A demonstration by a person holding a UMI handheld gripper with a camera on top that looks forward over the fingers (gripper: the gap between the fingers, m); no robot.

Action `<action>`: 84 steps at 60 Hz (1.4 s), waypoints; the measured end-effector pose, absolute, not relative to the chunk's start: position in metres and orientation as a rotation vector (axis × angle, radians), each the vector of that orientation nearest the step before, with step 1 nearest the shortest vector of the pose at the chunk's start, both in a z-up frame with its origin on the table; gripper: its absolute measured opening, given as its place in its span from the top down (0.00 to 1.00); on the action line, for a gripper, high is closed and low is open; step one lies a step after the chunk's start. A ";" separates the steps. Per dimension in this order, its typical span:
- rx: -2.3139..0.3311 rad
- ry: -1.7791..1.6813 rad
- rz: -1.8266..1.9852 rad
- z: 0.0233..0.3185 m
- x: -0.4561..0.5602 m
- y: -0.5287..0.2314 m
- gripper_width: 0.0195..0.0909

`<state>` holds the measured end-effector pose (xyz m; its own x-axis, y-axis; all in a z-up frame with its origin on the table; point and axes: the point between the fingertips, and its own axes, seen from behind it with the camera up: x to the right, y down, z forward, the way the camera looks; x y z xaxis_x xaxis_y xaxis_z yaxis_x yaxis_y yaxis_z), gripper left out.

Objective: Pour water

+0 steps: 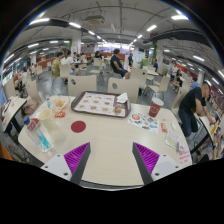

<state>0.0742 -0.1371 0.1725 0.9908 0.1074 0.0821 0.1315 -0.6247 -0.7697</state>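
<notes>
At the left side of the table [110, 135], well apart from the fingers, there is a group of clear and pale containers [42, 125]. One of them looks like a bottle, and I judge that it is the vessel with the water, though it is too small to be sure. The containers stand close together, so the first risk is that a wide approach pushes a neighbour over while the fingers reach for one of them. Clear plastic may also slip or bend if it is squeezed too low or too hard. Just beside this group, toward the middle, a flat red disc [78, 126] lies on the table. Beyond it rests a tray [99, 104] with small things on it, and any spill here could run under both. The gripper [111, 148] is in the middle, above the near part of the table. Its fingers are spread apart with the magenta pads [77, 155] facing each other, and nothing is between them, so nothing is grasped yet. To the right there are a dark red cup [154, 109] and some flat packets [165, 126]. If that cup is the target, carrying the water across the table could drip on the packets. A person [190, 106] leans at the right edge, and a sudden move could bump the table during pouring.
</notes>
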 end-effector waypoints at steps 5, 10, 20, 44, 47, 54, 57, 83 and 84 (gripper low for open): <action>-2.258 -0.150 -0.054 0.171 0.071 -0.157 0.08; -2.266 -0.140 -0.088 0.165 0.061 -0.164 0.08; -2.293 -0.110 -0.103 0.139 0.009 -0.191 0.08; -2.267 -0.123 0.074 0.085 -0.207 -0.223 0.08; -2.233 -0.116 0.086 0.086 -0.225 -0.210 0.08; -2.160 -0.079 0.092 0.090 -0.248 -0.171 0.08; -2.138 -0.055 0.093 0.089 -0.253 -0.156 0.08; -2.081 -0.025 0.032 0.071 -0.260 -0.108 0.67; -2.085 -0.022 0.030 0.071 -0.260 -0.108 0.68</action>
<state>-0.2596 -0.1078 0.0710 0.9995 0.0283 -0.0120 0.0034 -0.4923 -0.8704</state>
